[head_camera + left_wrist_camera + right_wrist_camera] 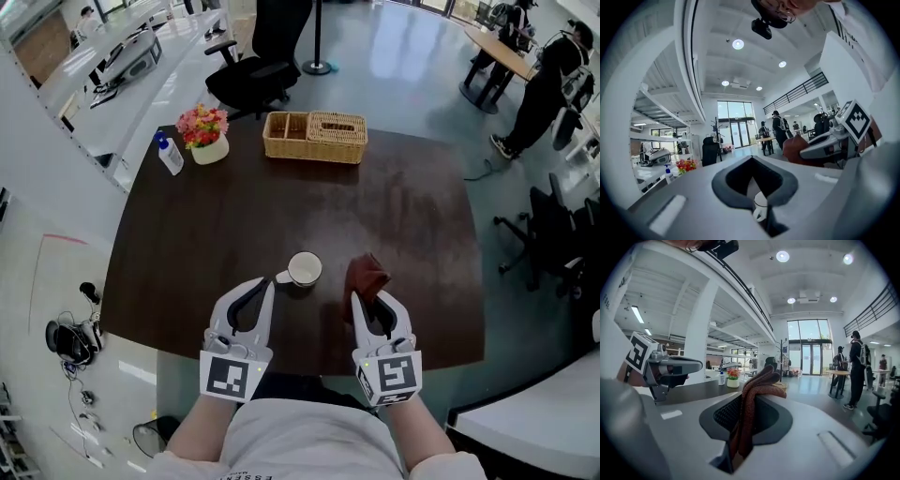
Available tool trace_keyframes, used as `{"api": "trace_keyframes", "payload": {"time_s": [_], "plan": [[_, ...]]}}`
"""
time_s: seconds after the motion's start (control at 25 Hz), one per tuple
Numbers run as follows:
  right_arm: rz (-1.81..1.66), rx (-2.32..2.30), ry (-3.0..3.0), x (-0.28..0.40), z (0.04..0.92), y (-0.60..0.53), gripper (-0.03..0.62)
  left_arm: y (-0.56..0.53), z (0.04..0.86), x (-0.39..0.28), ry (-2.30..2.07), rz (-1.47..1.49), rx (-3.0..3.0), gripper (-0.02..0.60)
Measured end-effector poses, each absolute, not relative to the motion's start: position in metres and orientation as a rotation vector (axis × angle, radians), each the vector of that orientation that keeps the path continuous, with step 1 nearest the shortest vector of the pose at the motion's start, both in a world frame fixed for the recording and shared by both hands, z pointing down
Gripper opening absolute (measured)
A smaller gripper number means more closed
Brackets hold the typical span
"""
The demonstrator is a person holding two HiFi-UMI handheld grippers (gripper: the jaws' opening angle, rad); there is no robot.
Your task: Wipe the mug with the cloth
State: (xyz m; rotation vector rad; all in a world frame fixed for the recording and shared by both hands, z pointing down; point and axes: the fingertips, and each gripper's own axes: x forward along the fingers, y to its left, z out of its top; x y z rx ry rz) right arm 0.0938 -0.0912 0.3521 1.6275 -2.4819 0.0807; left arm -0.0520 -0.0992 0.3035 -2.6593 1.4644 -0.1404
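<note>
A white mug stands on the dark table, its handle turned left. My left gripper hovers just short of that handle with its tips together and nothing between them. In the left gripper view, the mug shows small and low through the gap between the bowed jaws of that gripper. My right gripper is shut on a reddish-brown cloth, which bunches up past its tips to the right of the mug. In the right gripper view, the cloth fills the jaws of the gripper and hides the tips.
At the table's far side are a wicker basket, a pot of flowers and a spray bottle. A black office chair stands behind the table. People stand at the far right. The table's near edge runs under both grippers.
</note>
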Motion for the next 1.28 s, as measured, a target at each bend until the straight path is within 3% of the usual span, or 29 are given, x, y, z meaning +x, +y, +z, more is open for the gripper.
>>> {"api": "trace_keyframes", "payload": {"time_s": [0.44, 0.88, 1.28], "plan": [[0.137, 1.615, -2.469, 0.082, 0.352, -0.018, 0.081, -0.024, 0.287, -0.077, 1.487, -0.076, -2.683, 0.0], [-0.013, 1.637, -2.399, 0.044, 0.325, 0.144, 0.081, 0.131, 0.279, -0.128, 1.474, -0.086, -2.705, 0.0], [-0.024, 1.747, -2.315, 0.042, 0.322, 0.256, 0.081, 0.236, 0.282, -0.125, 1.39, -0.102, -2.685, 0.0]]}}
